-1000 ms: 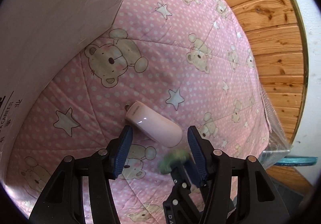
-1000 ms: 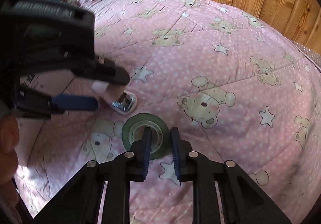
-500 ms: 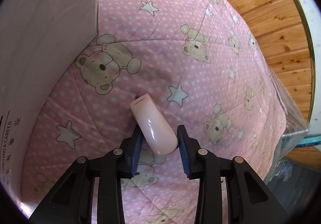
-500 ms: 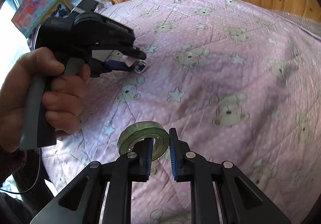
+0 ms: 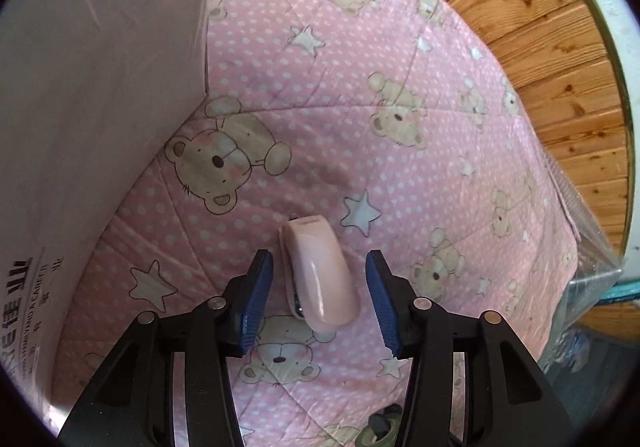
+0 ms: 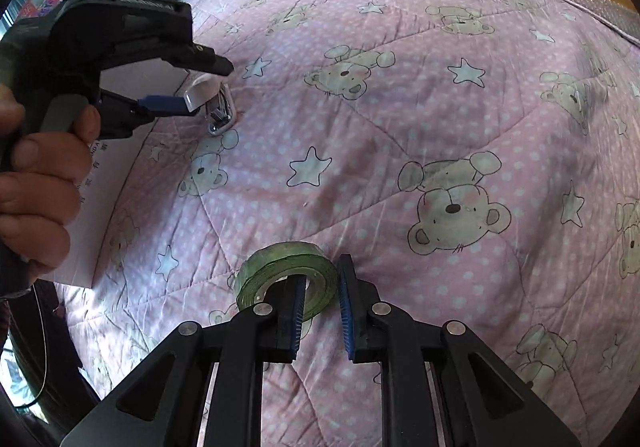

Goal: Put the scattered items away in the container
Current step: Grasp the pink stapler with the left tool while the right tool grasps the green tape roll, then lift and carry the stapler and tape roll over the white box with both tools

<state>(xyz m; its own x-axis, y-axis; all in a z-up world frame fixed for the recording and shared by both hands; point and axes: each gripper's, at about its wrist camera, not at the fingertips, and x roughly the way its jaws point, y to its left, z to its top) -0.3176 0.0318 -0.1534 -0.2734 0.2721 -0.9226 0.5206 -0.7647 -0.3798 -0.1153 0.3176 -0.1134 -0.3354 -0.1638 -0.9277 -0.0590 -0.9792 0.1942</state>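
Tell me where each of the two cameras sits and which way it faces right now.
Left wrist: on the left gripper, looking steeply down at the pink stapler between its opening fingers, white box alongside.
Right wrist: on the right gripper, looking down at the green tape roll it grips; a hand shows.
Shared: stapler, box, left gripper, bear quilt.

A pale pink stapler point(image 5: 320, 271) lies lengthwise between the left tool's point(image 5: 320, 295) opening jaws, untouched. A green tape roll point(image 6: 288, 279) sits tilted, its rim clamped in the right tool point(image 6: 319, 311). The white box point(image 5: 92, 87) stands left of the left tool.
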